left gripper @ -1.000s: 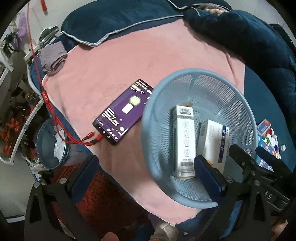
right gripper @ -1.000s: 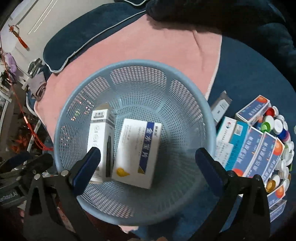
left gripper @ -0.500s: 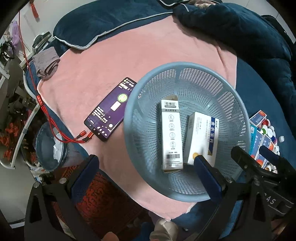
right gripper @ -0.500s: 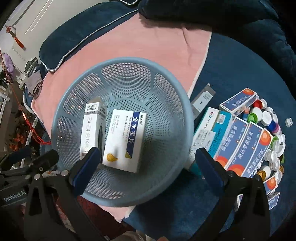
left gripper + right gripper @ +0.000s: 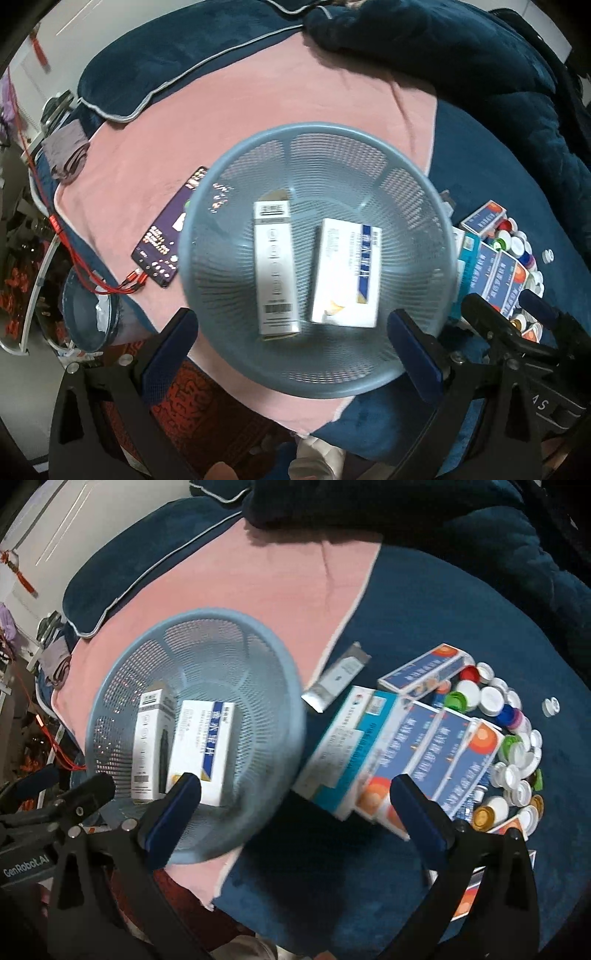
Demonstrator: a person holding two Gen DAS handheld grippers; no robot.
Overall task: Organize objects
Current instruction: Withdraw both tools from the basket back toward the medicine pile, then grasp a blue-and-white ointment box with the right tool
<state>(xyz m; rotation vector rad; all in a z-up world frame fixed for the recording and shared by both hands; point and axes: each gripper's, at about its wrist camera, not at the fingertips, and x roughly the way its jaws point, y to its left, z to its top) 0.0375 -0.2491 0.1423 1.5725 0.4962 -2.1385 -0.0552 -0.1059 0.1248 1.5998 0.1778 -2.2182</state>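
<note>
Your right gripper (image 5: 291,812) has swung off the basket (image 5: 122,672) in the last second and now hangs wide open over the pile of boxes (image 5: 417,746), holding nothing. A second ago those fingers framed the basket; now the left finger sits over its near rim and the right finger over the blue and orange cartons. That reads as lining up the next pick, so the sorting is only partly done.

Your left gripper (image 5: 291,343) is wide open too, empty, and it has drifted so the basket (image 5: 207,206) now fills its view.

Inside the basket lie two boxes, side by side: a tall white box (image 5: 275,266) with a barcode at each end, and a broader white box (image 5: 347,273) with a blue stripe. Their print is too blurred to read.

On your left gripper's body, seen from the right camera, the lettering "GenRobot.AI" shows.

Further out on the blue cover, a teal and white box (image 5: 343,746) lies against the blue and orange cartons, with a small grey packet (image 5: 338,677) just beyond. Loose bottle caps (image 5: 491,701) ring the pile. The carton lettering is Chinese and too smeared to read.

Past the basket, a phone (image 5: 166,247) with a red cable (image 5: 122,284) lies on the pink blanket (image 5: 258,92).
</note>
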